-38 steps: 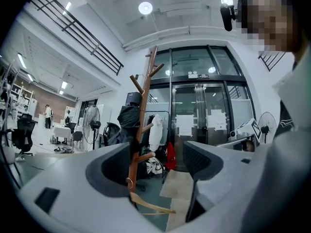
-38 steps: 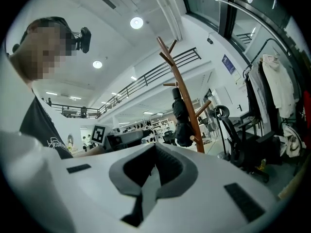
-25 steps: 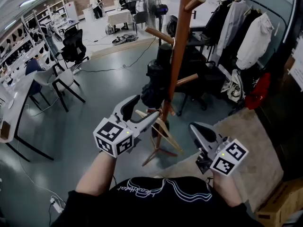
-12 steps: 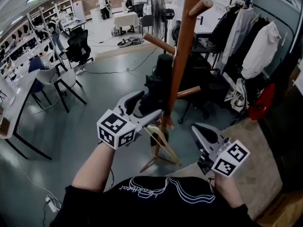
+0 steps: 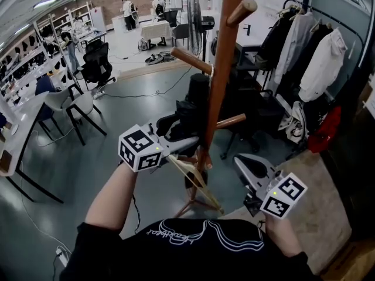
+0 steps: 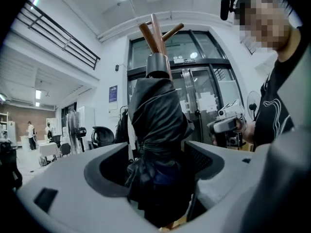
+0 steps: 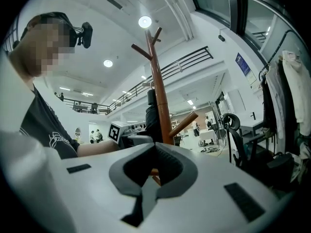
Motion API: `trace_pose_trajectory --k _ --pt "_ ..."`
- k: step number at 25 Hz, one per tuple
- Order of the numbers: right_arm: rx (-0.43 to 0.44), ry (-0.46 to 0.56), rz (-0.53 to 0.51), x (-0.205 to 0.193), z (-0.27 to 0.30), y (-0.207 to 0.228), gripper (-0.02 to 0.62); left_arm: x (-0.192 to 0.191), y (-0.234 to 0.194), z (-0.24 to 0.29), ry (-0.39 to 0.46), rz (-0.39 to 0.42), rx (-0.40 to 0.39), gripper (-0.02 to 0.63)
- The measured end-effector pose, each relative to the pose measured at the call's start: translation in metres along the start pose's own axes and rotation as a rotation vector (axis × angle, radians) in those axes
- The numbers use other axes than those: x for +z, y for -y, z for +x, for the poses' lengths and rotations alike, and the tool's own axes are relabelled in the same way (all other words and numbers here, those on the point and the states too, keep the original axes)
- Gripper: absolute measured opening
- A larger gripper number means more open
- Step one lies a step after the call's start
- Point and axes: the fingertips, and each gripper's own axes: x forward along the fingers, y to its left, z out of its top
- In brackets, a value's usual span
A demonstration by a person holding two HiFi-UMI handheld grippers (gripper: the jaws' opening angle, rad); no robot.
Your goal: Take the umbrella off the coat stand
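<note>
A big open office-like lab hall is shown: desks (image 5: 13, 134) and chairs (image 5: 96, 64) are seen left of the coat stand (image 5: 218, 81), a fan (image 5: 193, 15) behind it, a clothes rack (image 5: 316, 54) to its right.

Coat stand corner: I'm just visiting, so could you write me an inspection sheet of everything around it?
Surface: glossy grey floor.
Job's things: black folded umbrella on the wooden coat stand.
Clutter: bags below hanging clothes.
Grippers: left gripper open, umbrella between its jaws; right gripper shut, empty.
Cables: one cable across the floor; power strip near the person.
Surroundings: office chairs, standing fan, people far off.
</note>
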Motion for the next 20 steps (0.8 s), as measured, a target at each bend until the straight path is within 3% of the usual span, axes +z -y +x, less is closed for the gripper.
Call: trace_pose_trajectory --k 9,11,20 --pt "-0.009 -0.008 0.017 -0.009 0.004 0.008 0.002 0.001 0.007 0.012 0.022 0.006 -0.133 0.341" --pt "-0.010 -0.004 0.018 -0.010 0.002 0.009 0.002 0.000 0.012 0.014 0.031 0.005 -0.157 0.284" --pt "-0.031 -0.003 0.029 -0.012 -0.008 0.015 0.002 0.003 0.016 0.016 0.039 0.010 -0.162 0.250"
